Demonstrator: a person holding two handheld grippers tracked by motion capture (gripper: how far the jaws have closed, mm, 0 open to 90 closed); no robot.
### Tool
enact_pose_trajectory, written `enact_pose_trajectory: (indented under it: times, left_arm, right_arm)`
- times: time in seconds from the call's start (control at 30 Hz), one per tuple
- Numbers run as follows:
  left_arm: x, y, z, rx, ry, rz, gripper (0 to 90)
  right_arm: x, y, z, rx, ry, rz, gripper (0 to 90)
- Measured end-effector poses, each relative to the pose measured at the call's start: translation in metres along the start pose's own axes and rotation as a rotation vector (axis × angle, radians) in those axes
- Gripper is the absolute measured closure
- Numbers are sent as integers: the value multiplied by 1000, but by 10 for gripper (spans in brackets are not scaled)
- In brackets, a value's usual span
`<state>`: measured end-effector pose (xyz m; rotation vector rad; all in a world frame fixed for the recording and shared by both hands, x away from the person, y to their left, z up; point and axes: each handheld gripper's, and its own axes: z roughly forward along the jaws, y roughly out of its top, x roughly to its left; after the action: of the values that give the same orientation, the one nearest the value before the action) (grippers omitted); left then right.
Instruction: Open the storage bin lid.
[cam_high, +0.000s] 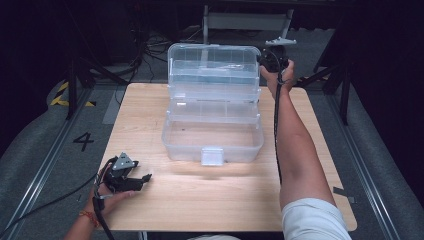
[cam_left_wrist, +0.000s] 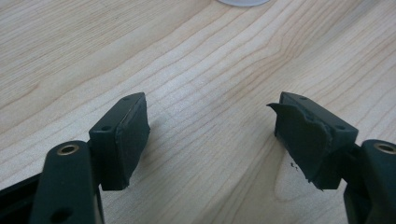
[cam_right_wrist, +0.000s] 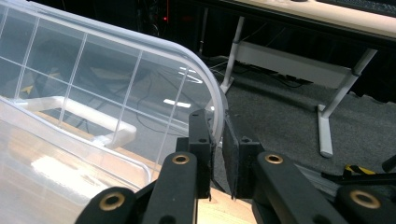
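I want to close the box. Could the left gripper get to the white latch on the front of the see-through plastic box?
Probably yes. The left gripper rests open on the bare wooden table, and nothing lies between it and the white latch of the clear plastic box.

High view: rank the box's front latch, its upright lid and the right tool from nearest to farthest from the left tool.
1. Front latch: on the clear box's near wall, right of the left tool.
2. Upright lid: standing at the box's far side, beyond the tiered trays.
3. Right tool: farthest, at the lid's right edge, pinching its rim.
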<state>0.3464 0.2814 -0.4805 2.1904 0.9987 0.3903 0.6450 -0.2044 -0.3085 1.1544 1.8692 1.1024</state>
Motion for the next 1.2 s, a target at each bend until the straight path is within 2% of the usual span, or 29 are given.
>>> enact_pose_trajectory:
  times: [0.43,0.77,1.03,1.2]
  left_arm:
    - [0,0,0,-1,7,1,266]
    - [0,0,0,-1,8,0,266]
    - [0,0,0,-1,8,0,266]
    - [0,0,0,0,7,0,266]
  right_arm:
    - [-4,-6,17,20,-4,26,822]
    - [-4,-5,20,43,-11,9,816]
    - [-7,-7,22,49,1,14,811]
    - [-8,-9,25,61,-2,-10,802]
